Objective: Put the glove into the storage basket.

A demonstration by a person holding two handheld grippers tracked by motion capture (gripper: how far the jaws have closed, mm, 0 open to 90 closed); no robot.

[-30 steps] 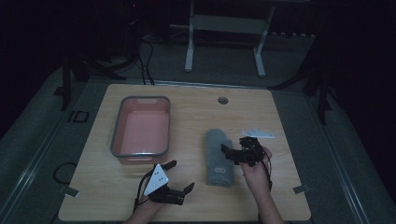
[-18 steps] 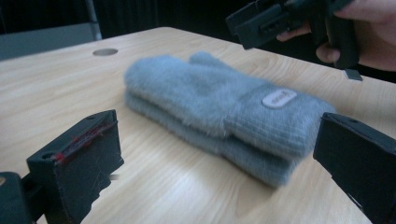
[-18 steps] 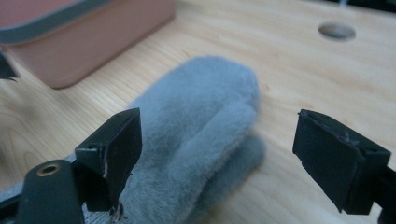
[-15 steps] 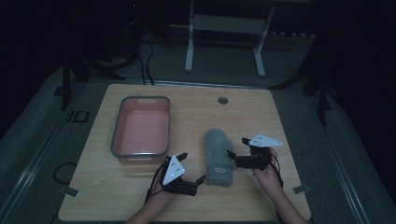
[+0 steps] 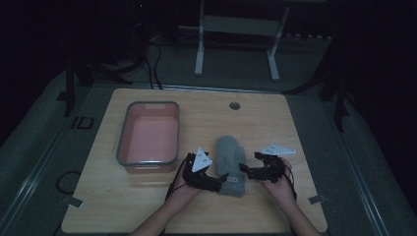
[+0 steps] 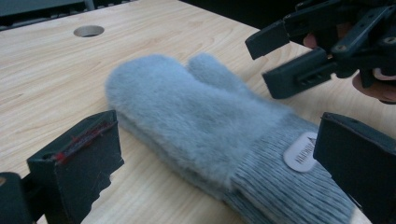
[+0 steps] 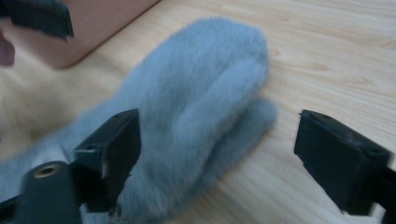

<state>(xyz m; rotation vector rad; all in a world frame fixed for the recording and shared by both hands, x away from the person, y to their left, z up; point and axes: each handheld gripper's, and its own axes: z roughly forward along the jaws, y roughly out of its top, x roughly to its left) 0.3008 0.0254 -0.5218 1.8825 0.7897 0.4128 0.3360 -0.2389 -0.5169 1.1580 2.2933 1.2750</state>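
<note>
A grey furry mitten (image 5: 230, 160) lies flat on the wooden table, knit cuff toward the person, thumb on its right side. My left gripper (image 5: 220, 180) reaches in from the left at the cuff. In the left gripper view its jaws (image 6: 217, 158) stand open, one on either side of the cuff and its white label (image 6: 301, 154). My right gripper (image 5: 247, 170) sits low at the mitten's right edge. Its jaws (image 7: 229, 149) have just been closing, and they are open with the mitten's thumb (image 7: 252, 121) and palm between them.
A pink tub (image 5: 147, 135) with a grey rim stands left of the mitten, close behind my left hand. The table (image 5: 275, 118) has a round cable hole (image 5: 234, 105) at the back. Bare wood lies right of my right hand.
My left gripper has moved right, up to the mitten's cuff. My right gripper has dropped beside the mitten's right edge and turned toward it. The mitten has not moved.
</note>
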